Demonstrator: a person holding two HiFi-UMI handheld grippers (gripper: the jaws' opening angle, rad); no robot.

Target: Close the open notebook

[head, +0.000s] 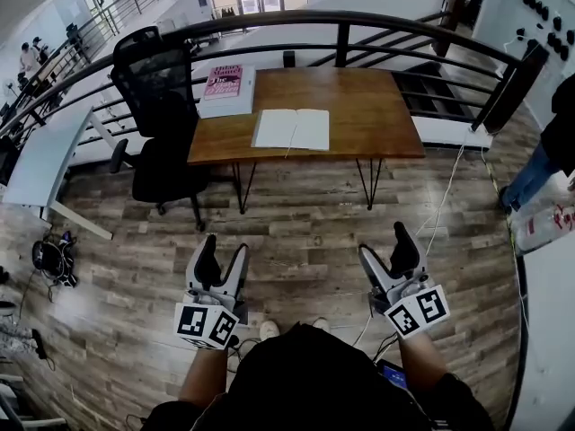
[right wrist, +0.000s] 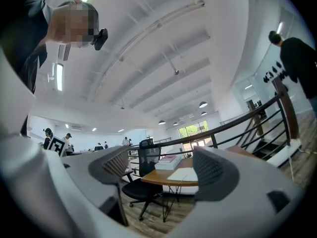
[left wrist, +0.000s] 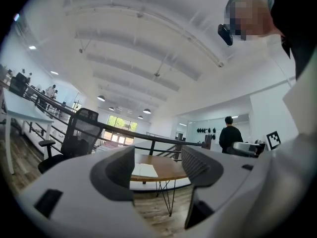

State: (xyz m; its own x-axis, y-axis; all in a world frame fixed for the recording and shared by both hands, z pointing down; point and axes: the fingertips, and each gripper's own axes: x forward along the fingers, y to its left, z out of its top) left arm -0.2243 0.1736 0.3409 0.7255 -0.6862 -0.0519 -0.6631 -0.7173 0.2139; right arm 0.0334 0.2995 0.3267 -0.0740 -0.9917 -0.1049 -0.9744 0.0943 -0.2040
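Observation:
An open notebook (head: 291, 129) with white pages lies flat near the front edge of a wooden table (head: 359, 106); the same notebook (left wrist: 144, 170) shows far off between the left jaws, and the notebook (right wrist: 185, 174) between the right jaws. My left gripper (head: 223, 253) and right gripper (head: 384, 242) are held close to the person's body, well short of the table, over the wood floor. Both stand open with nothing between their fingers.
A stack of books with a pink cover (head: 226, 90) sits on the table's left end. A black office chair (head: 160, 115) stands left of the table. A black railing (head: 341, 27) runs behind it. A person (head: 550, 146) stands at the right.

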